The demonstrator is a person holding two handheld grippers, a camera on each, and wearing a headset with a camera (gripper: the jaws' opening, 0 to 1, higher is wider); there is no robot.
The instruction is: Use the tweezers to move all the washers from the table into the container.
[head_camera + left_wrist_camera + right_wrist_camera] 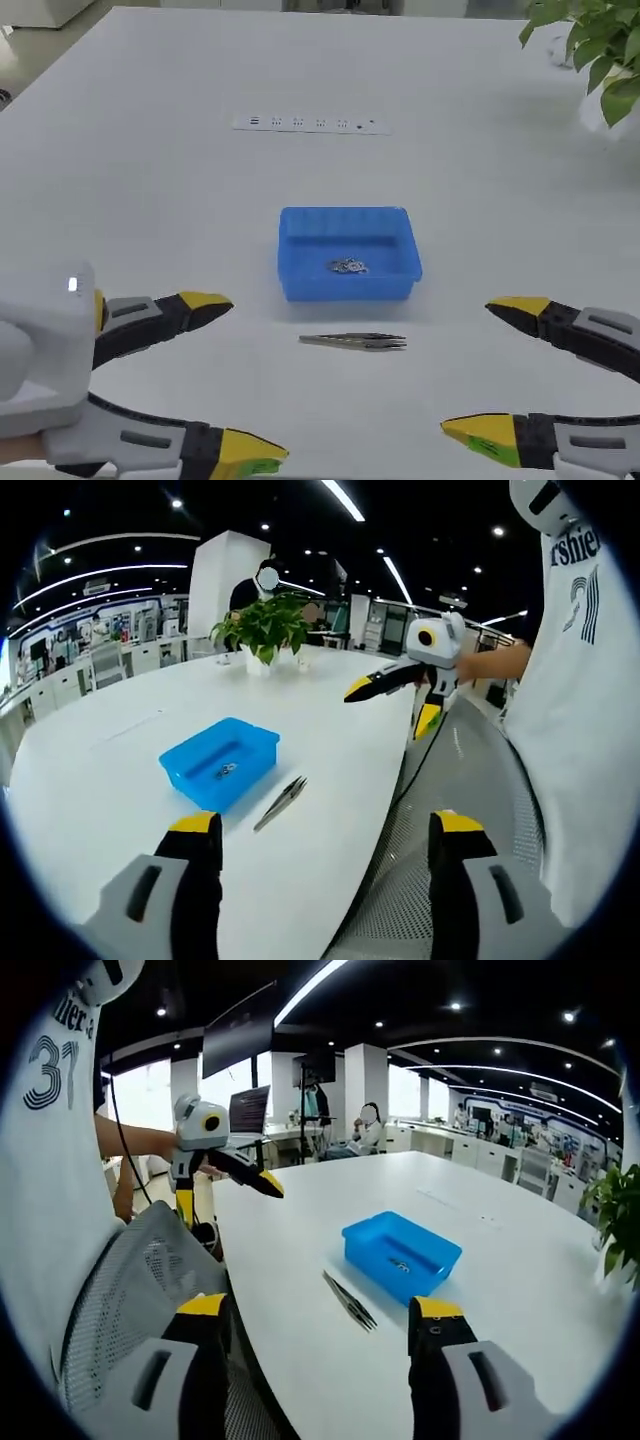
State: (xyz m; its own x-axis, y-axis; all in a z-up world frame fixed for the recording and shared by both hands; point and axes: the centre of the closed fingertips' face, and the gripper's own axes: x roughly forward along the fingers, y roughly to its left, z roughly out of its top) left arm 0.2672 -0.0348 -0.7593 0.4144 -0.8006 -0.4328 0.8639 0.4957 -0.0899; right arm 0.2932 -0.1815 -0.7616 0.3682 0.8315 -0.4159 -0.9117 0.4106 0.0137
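Left gripper (238, 375): released, empty.
Right gripper (468, 368): released, empty.
Tweezers (353, 341): flat on the tabletop (150, 200), between both grippers.
Washers (347, 265): inside the container (345, 285), just ahead of the grippers.
Risk: thin tweezers may skid when pinched flat.

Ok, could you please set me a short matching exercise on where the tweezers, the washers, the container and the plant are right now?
Things:
1. tweezers
2. washers
3. container
4. plant

Places or states:
A. lying together inside the container
B. at the far right corner of the table
C. lying flat on the table, just on the person's side of the container
D. blue, open-topped, in the middle of the table

Pairs: 1-C; 2-A; 3-D; 4-B
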